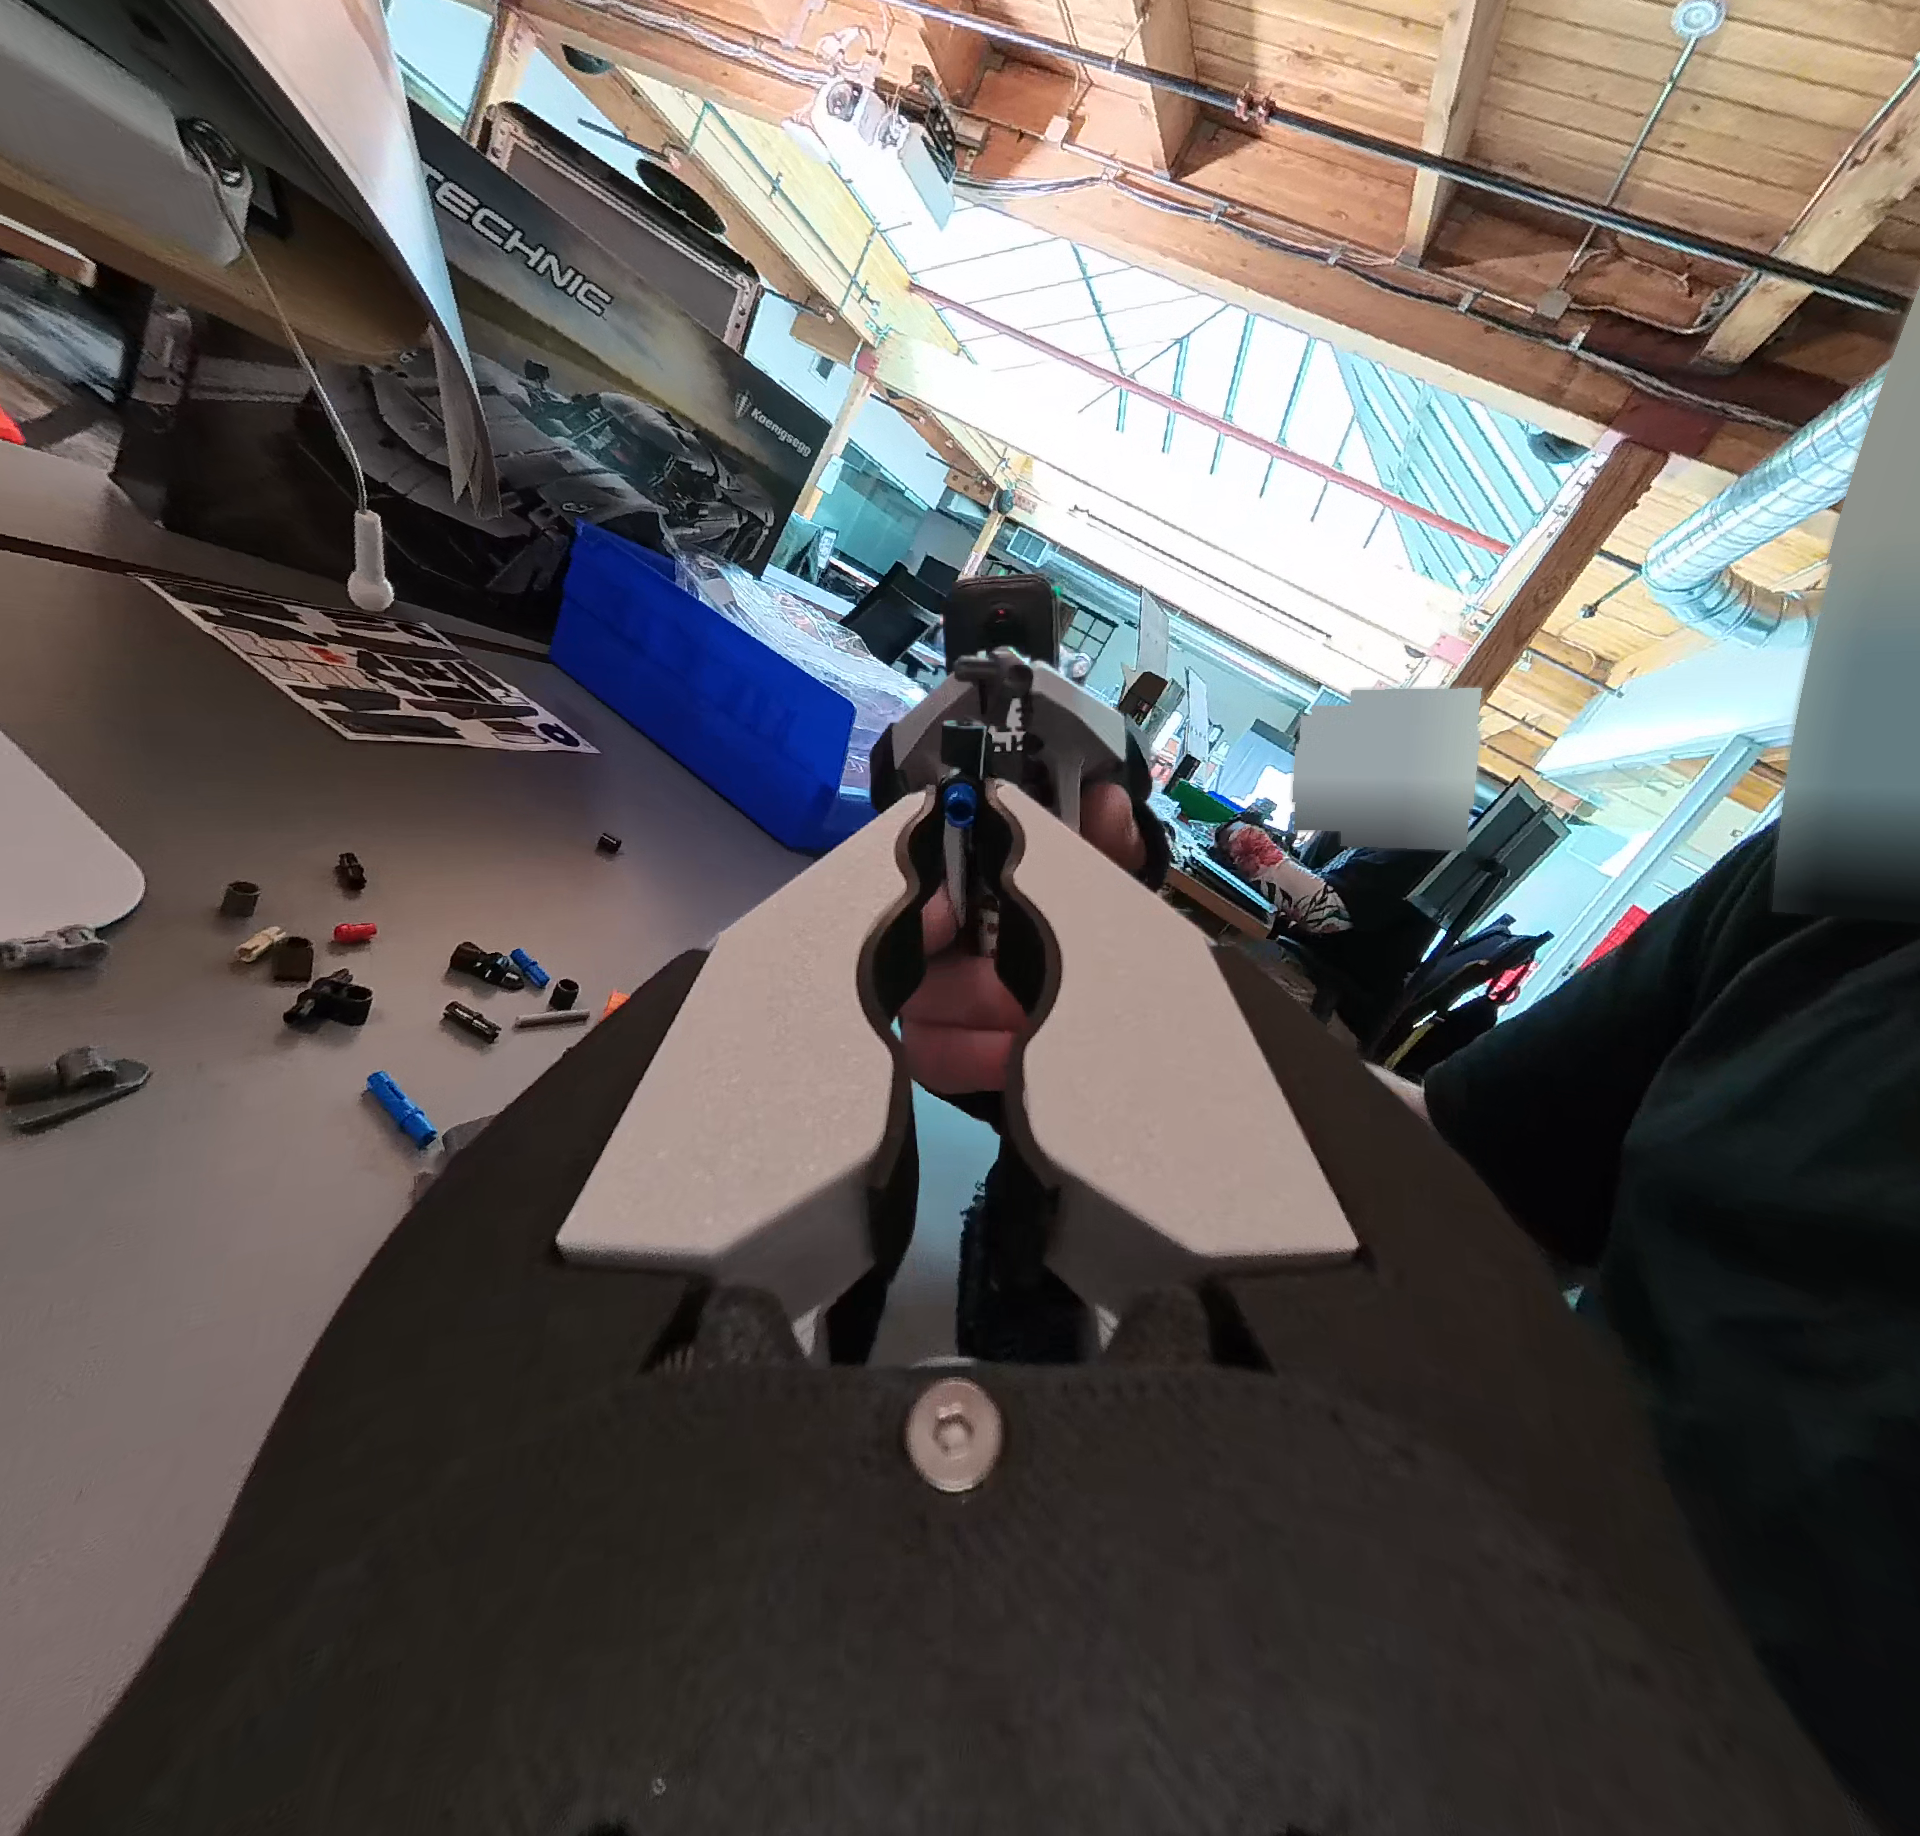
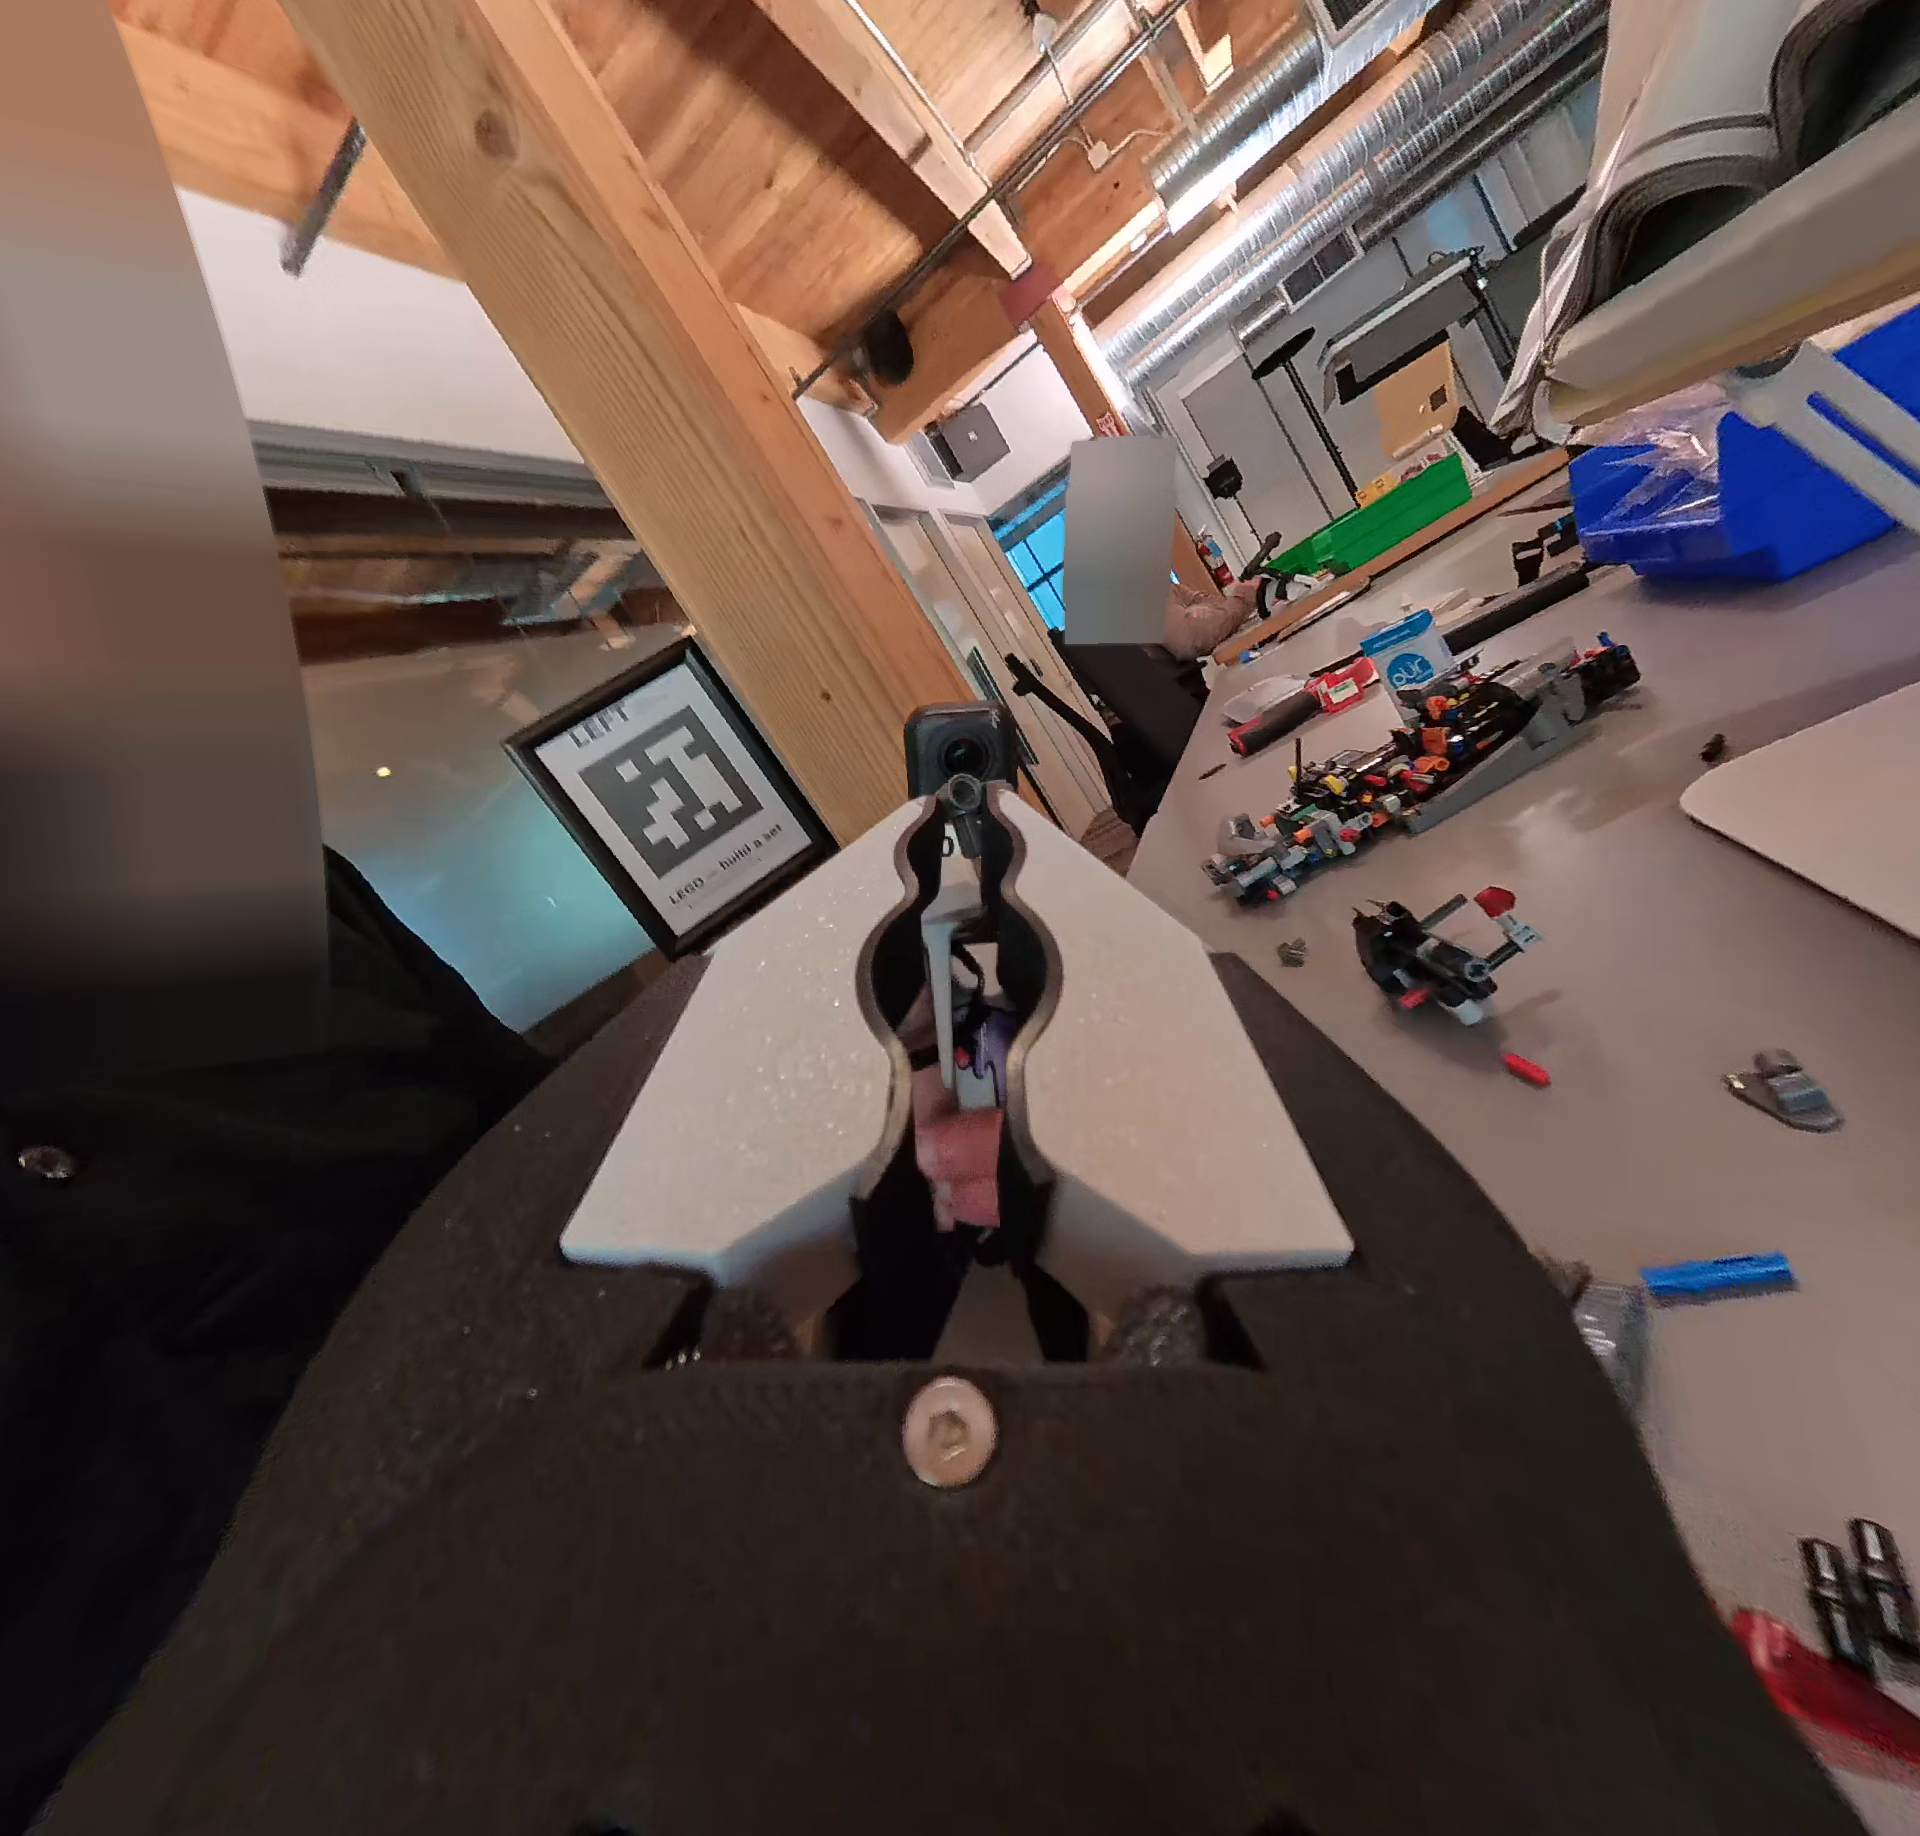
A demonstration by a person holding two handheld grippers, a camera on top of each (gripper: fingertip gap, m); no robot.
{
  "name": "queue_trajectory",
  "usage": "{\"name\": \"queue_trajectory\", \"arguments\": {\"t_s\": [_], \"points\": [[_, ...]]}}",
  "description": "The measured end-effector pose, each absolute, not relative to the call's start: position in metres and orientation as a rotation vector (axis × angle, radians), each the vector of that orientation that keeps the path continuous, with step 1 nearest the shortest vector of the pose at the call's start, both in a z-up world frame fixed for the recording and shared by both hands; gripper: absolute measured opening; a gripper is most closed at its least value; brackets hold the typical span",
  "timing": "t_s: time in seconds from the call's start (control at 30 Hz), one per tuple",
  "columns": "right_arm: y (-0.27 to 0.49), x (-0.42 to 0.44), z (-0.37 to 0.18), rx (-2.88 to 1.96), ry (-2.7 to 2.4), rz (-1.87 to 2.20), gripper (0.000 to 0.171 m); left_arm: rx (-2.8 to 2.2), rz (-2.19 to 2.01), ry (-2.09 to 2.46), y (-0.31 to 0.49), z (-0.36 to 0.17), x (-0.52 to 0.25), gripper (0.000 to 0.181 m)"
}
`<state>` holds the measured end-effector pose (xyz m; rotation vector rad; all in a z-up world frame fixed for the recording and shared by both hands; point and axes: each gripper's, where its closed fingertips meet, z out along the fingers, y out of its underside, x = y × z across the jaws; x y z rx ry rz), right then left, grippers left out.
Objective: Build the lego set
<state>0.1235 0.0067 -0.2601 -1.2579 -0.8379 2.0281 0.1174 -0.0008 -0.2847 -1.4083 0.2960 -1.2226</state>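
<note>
Grippers are raised above the grey tabletop (image 1: 312,1267) and pointed at each other, tip to tip. In the left wrist view, the left gripper (image 1: 958,799), with pale grey fingers on a black body, is seen closed on a small blue lego pin (image 1: 956,802), which is pinched right at the fingertips. Just beyond it, the right gripper (image 1: 997,690) is seen facing back, with a small dark grey lego connector piece (image 1: 992,671) held at its tip; a black piece hangs between the two tips, though what it is joined to cannot be told. In the right wrist view, the right gripper (image 2: 961,797) is likewise seen clamped on the dark grey connector (image 2: 961,792), with the left gripper's camera directly behind it.

Loose lego parts are scattered on the tabletop: black, blue, red and tan pins (image 1: 416,965) in the left wrist view, and a long, partly built multicoloured lego assembly (image 2: 1423,768) with a smaller black and red sub-assembly (image 2: 1439,955) near it in the right wrist view. A blue plastic bin (image 1: 707,685) and a black-and-white sticker sheet (image 1: 374,674) lie farther back on the table.
</note>
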Motion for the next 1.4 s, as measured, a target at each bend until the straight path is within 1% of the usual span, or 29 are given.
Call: {"name": "queue_trajectory", "arguments": {"t_s": [0.23,0.4,1.03,1.4], "points": [[0.004,0.116,-0.254,-1.255,-0.689,2.186,0.004,-1.454,-0.964,0.405,-0.002,-0.284,0.124,0.004],[-0.002,0.112,-0.252,-1.23,-0.647,2.224,0.004,-1.481,-0.832,0.43,0.002,-0.284,0.125,0.004],[-0.003,0.115,-0.245,-1.149,-0.587,2.252,0.003,-1.46,-0.665,0.442,0.005,-0.275,0.131,0.004],[-0.003,0.12,-0.24,-1.1,-0.617,2.16,0.003,-1.443,-0.631,0.416,0.005,-0.269,0.132,0.004]]}}
